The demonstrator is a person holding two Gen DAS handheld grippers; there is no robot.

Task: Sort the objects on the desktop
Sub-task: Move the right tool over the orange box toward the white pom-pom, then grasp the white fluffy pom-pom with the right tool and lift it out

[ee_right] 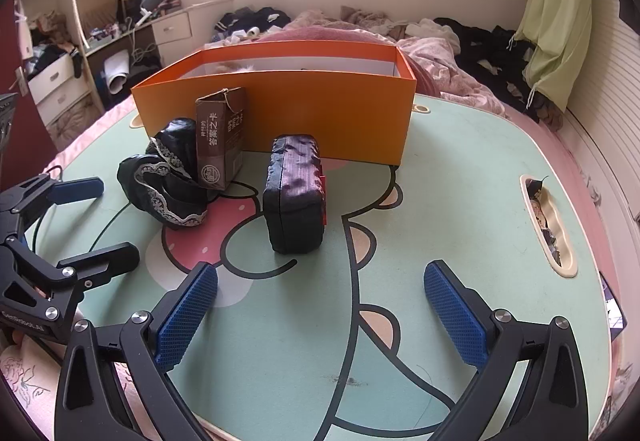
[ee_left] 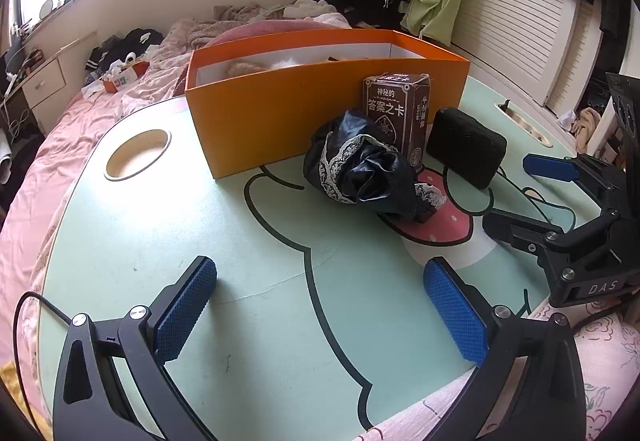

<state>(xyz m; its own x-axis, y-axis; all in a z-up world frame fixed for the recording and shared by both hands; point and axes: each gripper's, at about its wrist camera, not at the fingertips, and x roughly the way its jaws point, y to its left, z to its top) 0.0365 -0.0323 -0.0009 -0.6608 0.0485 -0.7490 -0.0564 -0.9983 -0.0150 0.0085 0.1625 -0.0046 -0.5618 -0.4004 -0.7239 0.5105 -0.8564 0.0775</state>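
Note:
An open orange box [ee_left: 320, 109] [ee_right: 280, 113] stands at the back of the green cartoon-print table [ee_left: 160, 241]; something tan and furry [ee_left: 248, 67] shows inside it. In front of it are an upright brown card box [ee_left: 396, 113] [ee_right: 220, 137], a black zip pouch [ee_left: 466, 147] [ee_right: 296, 193] and a crumpled black cloth with lace trim [ee_left: 368, 169] [ee_right: 164, 181]. My left gripper [ee_left: 320, 305] [ee_right: 92, 225] is open just above bare table, short of the cloth. My right gripper [ee_right: 320, 313] [ee_left: 528, 197] is open, short of the pouch, holding nothing.
The table has a round hole [ee_left: 136, 155] at its left and an oblong slot [ee_right: 548, 225] at its right. A bed with pink bedding [ee_left: 80, 129] and strewn clothes surrounds the table. The two grippers sit side by side near the table's front edge.

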